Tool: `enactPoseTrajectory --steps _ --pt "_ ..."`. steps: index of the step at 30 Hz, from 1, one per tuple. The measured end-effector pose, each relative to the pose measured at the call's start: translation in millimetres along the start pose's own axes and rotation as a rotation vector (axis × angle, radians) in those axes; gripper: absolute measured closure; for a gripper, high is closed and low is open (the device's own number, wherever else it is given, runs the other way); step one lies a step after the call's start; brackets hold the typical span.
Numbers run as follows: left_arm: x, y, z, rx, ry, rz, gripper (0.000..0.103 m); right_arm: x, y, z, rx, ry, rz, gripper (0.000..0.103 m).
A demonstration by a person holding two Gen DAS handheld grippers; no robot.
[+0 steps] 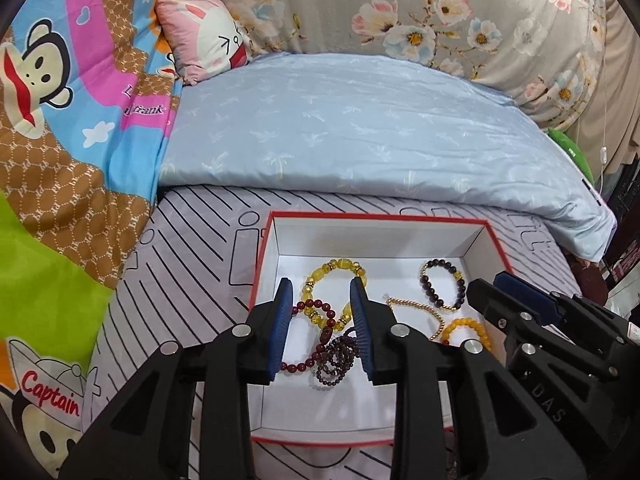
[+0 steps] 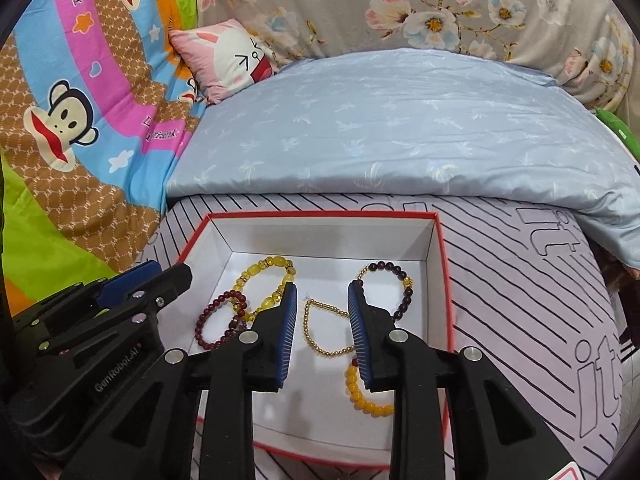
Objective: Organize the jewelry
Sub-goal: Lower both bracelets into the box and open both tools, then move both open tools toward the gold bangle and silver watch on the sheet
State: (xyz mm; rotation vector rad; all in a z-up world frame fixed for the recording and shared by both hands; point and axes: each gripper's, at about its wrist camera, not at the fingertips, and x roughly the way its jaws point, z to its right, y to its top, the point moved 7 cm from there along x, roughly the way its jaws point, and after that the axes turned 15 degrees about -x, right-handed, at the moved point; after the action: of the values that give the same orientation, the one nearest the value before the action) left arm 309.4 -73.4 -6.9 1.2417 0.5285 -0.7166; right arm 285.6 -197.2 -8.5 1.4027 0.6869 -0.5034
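A red-edged white box (image 1: pixel 376 236) (image 2: pixel 320 236) sits on the striped sheet and holds several bead bracelets. In the left wrist view there are a clear yellow bracelet (image 1: pixel 336 268), a red bracelet (image 1: pixel 316 306), a dark garnet strand (image 1: pixel 340 360), a thin gold bead chain (image 1: pixel 420 308), a dark bracelet with gold beads (image 1: pixel 444 280) and an orange-yellow bracelet (image 1: pixel 468 328). My left gripper (image 1: pixel 322 288) is open above the red and yellow bracelets, holding nothing. My right gripper (image 2: pixel 322 292) is open above the gold chain (image 2: pixel 320 328), holding nothing. Each gripper shows at the edge of the other's view.
A light blue quilt (image 1: pixel 360 132) lies just behind the box. A colourful monkey-print blanket (image 1: pixel 60 140) is piled to the left, with a pink rabbit cushion (image 1: pixel 208 36) behind. The bed's right edge drops off at the far right (image 2: pixel 616 300).
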Motion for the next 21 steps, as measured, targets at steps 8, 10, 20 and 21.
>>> enactPoseTrajectory --steps 8,10,20,21 --pt "-46.1 -18.0 -20.8 -0.028 -0.002 0.023 0.066 -59.5 -19.3 -3.7 -0.013 -0.032 0.045 0.073" --pt "-55.0 -30.4 -29.4 -0.045 -0.003 0.013 0.064 -70.9 -30.5 -5.0 -0.008 -0.038 0.042 0.073" --pt "-75.9 -106.0 -64.1 -0.074 0.02 -0.083 0.06 -101.9 -105.1 -12.4 0.029 -0.039 -0.039 0.073" --pt "-76.5 -114.0 -65.8 -0.073 0.022 -0.094 0.06 -103.1 -114.8 -13.7 0.032 -0.04 -0.054 0.073"
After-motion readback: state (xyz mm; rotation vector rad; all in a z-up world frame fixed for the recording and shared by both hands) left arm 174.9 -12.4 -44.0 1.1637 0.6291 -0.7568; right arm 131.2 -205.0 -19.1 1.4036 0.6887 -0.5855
